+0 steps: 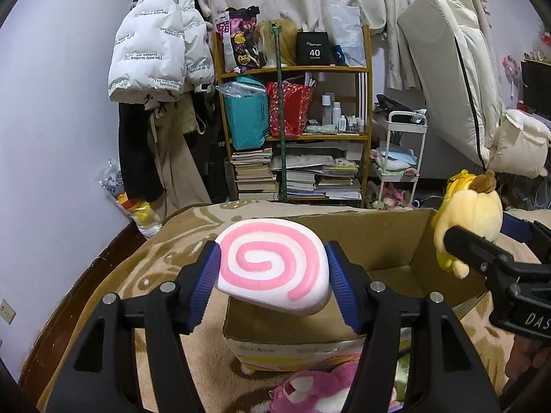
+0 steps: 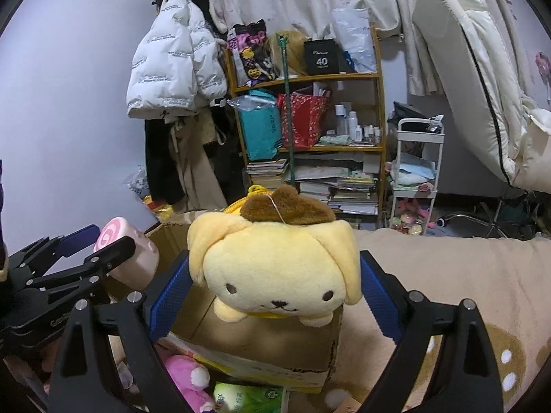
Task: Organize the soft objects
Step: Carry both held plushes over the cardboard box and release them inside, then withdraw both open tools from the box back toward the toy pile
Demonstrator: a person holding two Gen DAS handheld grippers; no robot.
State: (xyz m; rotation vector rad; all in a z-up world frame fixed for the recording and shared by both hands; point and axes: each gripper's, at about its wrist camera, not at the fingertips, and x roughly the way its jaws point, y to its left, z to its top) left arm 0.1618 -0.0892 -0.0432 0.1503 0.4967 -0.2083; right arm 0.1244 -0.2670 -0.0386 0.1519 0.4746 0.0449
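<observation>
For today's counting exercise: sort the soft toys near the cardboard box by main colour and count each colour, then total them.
Pink and white: 1, the swirl cushion held in the left gripper.
Yellow: 1, the dog plush held in the right gripper.
Pink: 1, the pink plush lying in front of the cardboard box.
Total: 3

My swirl cushion (image 1: 273, 265) hides the box's (image 1: 389, 241) near-left corner; the pink plush (image 1: 310, 392) is cut off below.

Swirl cushion (image 1: 272, 265), yellow plush (image 2: 275, 268) (both aloft)
</observation>
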